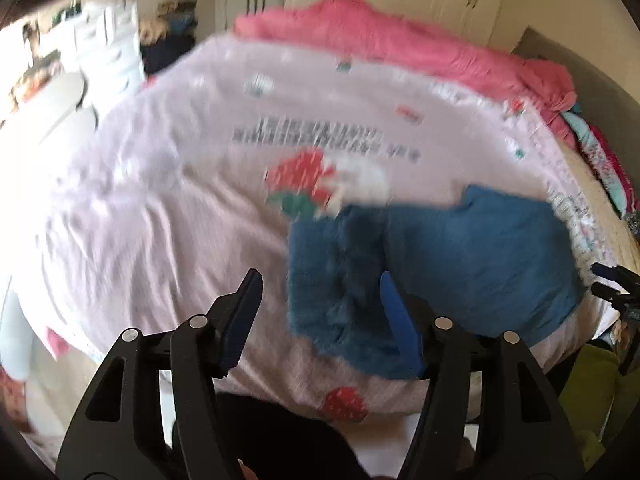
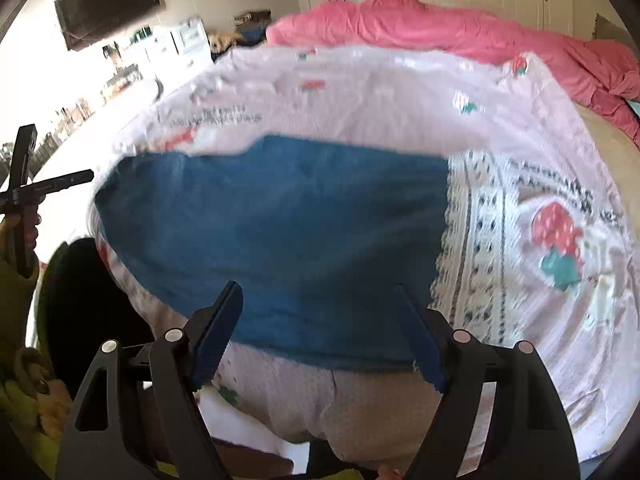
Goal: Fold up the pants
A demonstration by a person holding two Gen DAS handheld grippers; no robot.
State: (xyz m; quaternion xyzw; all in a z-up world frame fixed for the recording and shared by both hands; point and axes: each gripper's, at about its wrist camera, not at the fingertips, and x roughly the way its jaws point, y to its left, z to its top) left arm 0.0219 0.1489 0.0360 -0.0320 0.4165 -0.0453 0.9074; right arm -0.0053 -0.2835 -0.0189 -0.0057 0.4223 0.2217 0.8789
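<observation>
The left claw [image 1: 320,280] is seen with its 2 jaws spread, and nothing is pinched between them; it is held above the near edge of the bed, a little to the left of the pants [image 1: 432,264]. The right claw [image 2: 318,292] is also spread wide and empty, and it hangs over the near edge of the pants [image 2: 272,232] without touching the cloth, as far as can be told.

The pants appear to be already folded into a compact shape, so the step in hand is judged to be either 1 more fold or the last tidying. If 1 more fold is wanted, the near edge should be pinched at 2 places well apart, 1 by each claw, and all layers should be caught together so that the lower layer is not left behind. The cloth should be lifted only a little and laid down edge on edge, then pressed flat.

The pants are blue and look like soft, thick cloth. They lie flat on a pale pink bed sheet [image 2: 360,92] with strawberry prints, close to the near side of the bed. Their outline is almost a rectangle, with a small step at the far edge. A pink blanket [image 2: 460,28] lies bunched at the far side, well apart from them. Both pictures are blurred, so seams and pockets cannot be told.
</observation>
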